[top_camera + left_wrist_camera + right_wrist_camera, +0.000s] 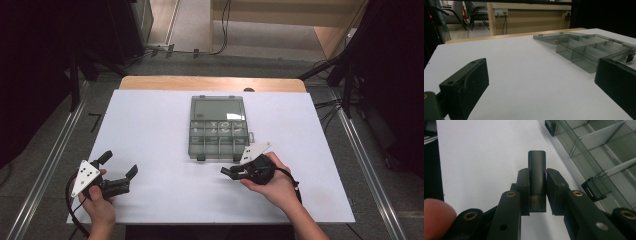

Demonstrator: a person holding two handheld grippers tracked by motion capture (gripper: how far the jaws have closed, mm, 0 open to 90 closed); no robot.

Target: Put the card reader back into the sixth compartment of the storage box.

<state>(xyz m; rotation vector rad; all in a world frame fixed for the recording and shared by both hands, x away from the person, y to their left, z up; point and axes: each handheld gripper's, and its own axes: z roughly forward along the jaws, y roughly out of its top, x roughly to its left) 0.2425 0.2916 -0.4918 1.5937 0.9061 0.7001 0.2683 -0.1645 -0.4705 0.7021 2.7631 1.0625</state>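
Right gripper view looks along the right gripper (537,192), whose jaws are clamped on a small dark block (537,167). The block's long axis runs straight out along the jaws, and its rounded far end sticks out beyond the fingertips. Just to the right of it in that view lies the open organiser box (599,150), a clear grey tray with dividers, with one of its front latches (596,188) hanging close to the gripper.

From the high view, the right gripper (231,171) sits on the white worktop (150,125) just in front of the box's near edge, with its jaws pointing left across the worktop, not toward the compartments (219,139). The box (218,127) thus lies ahead of and slightly left of the right hand (272,182), very near. To drop the block into a compartment, the hand would likely need to swing the jaws forward and over the near wall.

The left gripper (119,171) rests well apart at the front left of the worktop, jaws spread wide and holding nothing. The right hand is clearly the nearer one.
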